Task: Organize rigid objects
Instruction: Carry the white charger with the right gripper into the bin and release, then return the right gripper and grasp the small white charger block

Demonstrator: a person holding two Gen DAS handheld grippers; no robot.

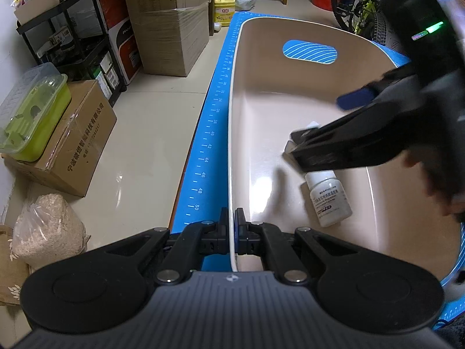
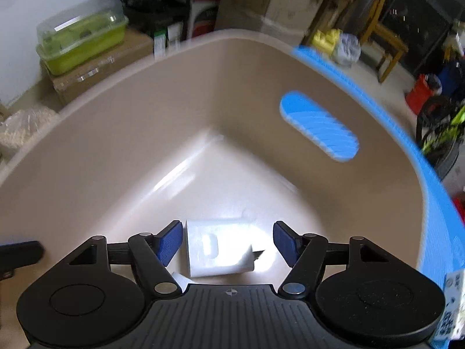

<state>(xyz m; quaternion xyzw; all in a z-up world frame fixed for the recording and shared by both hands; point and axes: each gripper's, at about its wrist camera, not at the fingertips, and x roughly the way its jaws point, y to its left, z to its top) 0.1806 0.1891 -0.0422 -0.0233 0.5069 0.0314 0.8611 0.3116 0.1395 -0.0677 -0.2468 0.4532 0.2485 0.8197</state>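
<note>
A beige plastic basket (image 1: 247, 67) with a handle slot stands on a blue mat (image 1: 203, 151). My left gripper (image 1: 231, 224) is shut on the basket's near rim. Inside the basket a white pill bottle (image 1: 328, 200) lies on its side. My right gripper (image 2: 228, 240) is open and reaches into the basket (image 2: 145, 110). A white boxy object (image 2: 218, 247) lies on the basket floor between its blue pads (image 2: 170, 242), apart from both. In the left wrist view the right gripper (image 1: 322, 128) hangs over that white object (image 1: 311, 126), just beyond the bottle.
Left of the mat, on the tiled floor, are cardboard boxes (image 1: 171, 26), a green lidded container (image 1: 32, 113) on a box, a bag of grain (image 1: 49, 229) and a black shelf rack (image 1: 75, 37). A yellow jug (image 1: 223, 5), a wooden stool and a bicycle (image 1: 360, 8) stand beyond.
</note>
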